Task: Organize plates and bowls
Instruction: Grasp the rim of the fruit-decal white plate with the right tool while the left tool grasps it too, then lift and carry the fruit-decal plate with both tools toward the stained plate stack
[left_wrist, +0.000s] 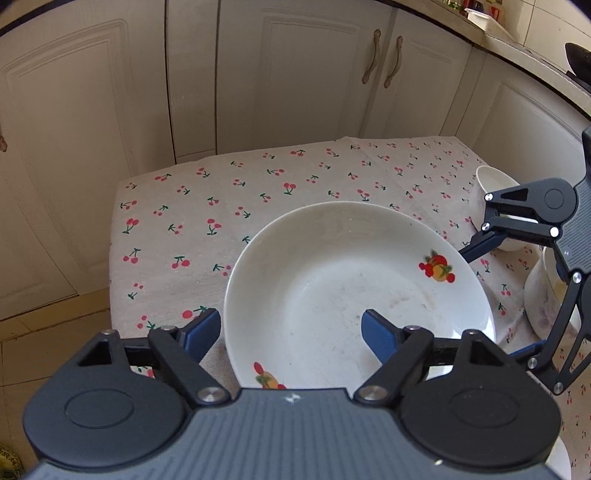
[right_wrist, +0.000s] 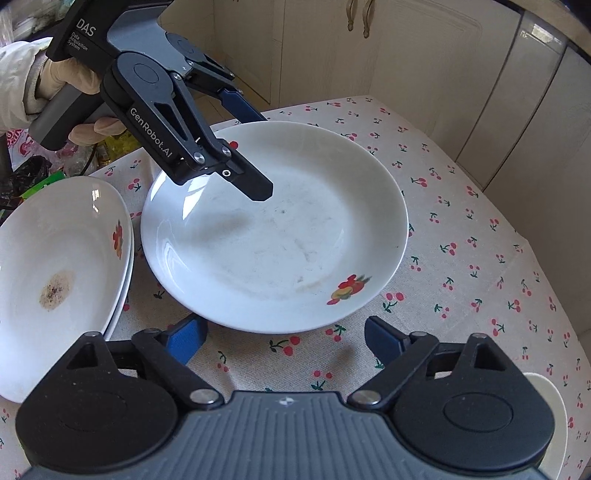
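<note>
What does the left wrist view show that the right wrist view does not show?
Only the left wrist view: a small white bowl behind the right gripper. Only the right wrist view: stacked plates, the top one stained, and a gloved hand. Both: the fruit-printed plate on the cherry tablecloth, the left gripper open astride its rim.

Both cams ride on the tools, looking steeply down along the fingers, close over the bench (left_wrist: 177, 206). The left one faces the cabinet doors (left_wrist: 295, 74); the right one looks in from the side. Both share the fruit-print plate (left_wrist: 332, 266) (right_wrist: 295, 236).
</note>
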